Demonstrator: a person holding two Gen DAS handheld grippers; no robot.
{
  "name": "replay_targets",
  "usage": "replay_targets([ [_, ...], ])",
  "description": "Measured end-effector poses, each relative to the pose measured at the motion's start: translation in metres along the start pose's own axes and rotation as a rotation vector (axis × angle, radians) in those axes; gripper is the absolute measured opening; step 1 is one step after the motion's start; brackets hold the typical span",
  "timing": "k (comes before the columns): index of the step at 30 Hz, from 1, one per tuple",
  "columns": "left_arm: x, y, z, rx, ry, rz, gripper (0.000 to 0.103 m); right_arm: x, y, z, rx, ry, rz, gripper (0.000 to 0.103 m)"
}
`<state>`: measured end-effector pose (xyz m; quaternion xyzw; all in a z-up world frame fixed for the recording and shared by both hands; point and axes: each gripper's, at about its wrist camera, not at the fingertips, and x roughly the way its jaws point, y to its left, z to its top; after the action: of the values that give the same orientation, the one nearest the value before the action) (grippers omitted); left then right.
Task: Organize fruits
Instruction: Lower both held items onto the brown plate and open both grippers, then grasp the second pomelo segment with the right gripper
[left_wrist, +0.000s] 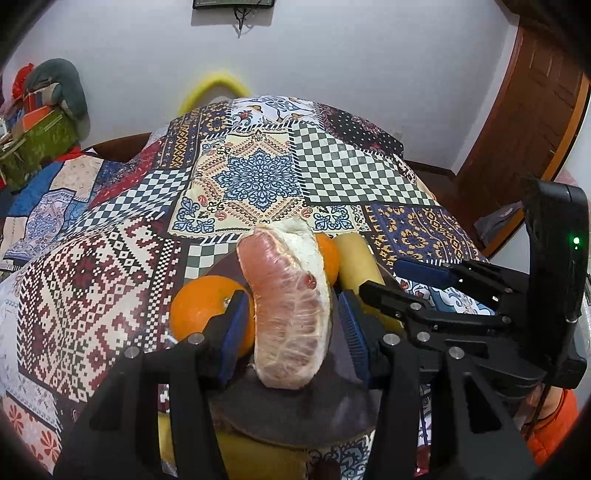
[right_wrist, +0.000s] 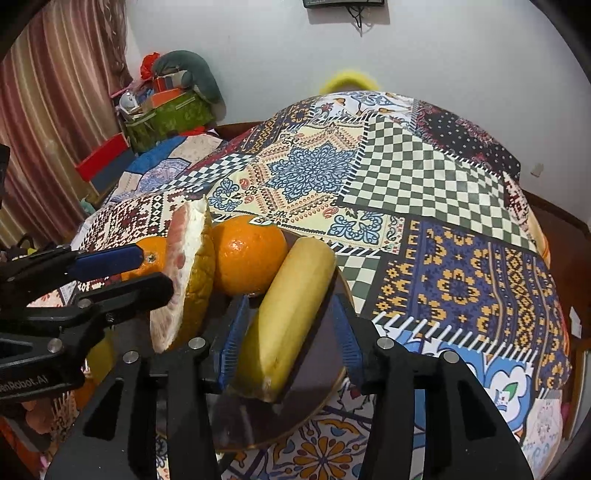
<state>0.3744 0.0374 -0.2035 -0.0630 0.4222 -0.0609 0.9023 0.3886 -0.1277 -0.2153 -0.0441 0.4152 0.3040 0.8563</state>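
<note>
A dark round plate (left_wrist: 295, 417) (right_wrist: 314, 369) on the patchwork cloth carries the fruit. A peeled pink pomelo wedge (left_wrist: 291, 295) (right_wrist: 184, 266) stands on it, and my left gripper (left_wrist: 291, 299) (right_wrist: 157, 271) is shut on the wedge, one blue pad on each side. Two oranges flank the wedge, one (left_wrist: 199, 310) left of it and one (left_wrist: 328, 254) (right_wrist: 247, 254) behind it. A yellow banana (right_wrist: 291, 295) (left_wrist: 358, 258) lies on the plate between the jaws of my right gripper (right_wrist: 290, 301) (left_wrist: 380, 276), which is open, with bare plate showing beside the right pad.
The patchwork tablecloth (right_wrist: 424, 177) stretches far beyond the plate. A green box of clutter (right_wrist: 166, 118) sits at the back left by a striped curtain (right_wrist: 55, 110). A wooden door (left_wrist: 535, 110) stands at the right. An orange sleeve (left_wrist: 554, 424) shows low right.
</note>
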Motion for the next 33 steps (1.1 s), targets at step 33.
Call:
replay_targets([
  [33,-0.148,-0.014,-0.091,0.02,-0.102,0.061,0.057,-0.132,0.076,-0.071,-0.052,-0.126,0.016,0.048],
])
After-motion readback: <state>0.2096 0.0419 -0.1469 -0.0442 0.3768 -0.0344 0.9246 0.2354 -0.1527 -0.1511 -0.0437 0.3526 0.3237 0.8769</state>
